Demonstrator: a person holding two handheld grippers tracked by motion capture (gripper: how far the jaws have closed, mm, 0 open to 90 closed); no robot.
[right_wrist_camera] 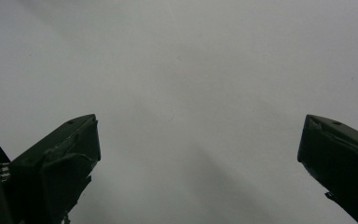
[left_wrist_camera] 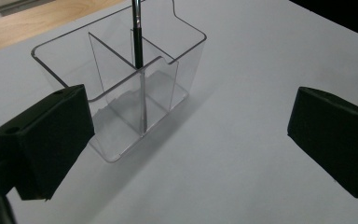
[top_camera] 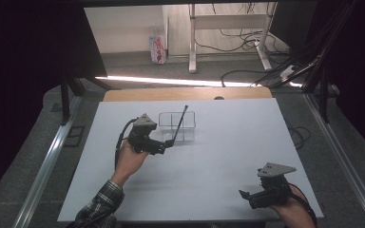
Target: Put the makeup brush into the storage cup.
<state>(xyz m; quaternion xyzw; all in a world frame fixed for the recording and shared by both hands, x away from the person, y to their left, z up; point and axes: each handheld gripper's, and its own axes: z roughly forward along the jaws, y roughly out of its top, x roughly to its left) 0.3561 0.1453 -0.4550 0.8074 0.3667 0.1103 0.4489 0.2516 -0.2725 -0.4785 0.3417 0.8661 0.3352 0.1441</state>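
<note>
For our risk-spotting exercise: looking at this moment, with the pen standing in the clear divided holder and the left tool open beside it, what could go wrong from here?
1. The pen leans in a rear compartment of the clear divided holder; it might tip the light holder if nudged.
2. The left tool is open with one jaw close to the holder's wall, so pulling away carelessly could drag or topple it.
3. The right tool sits near the table's front edge, where a slip could take it off.
</note>
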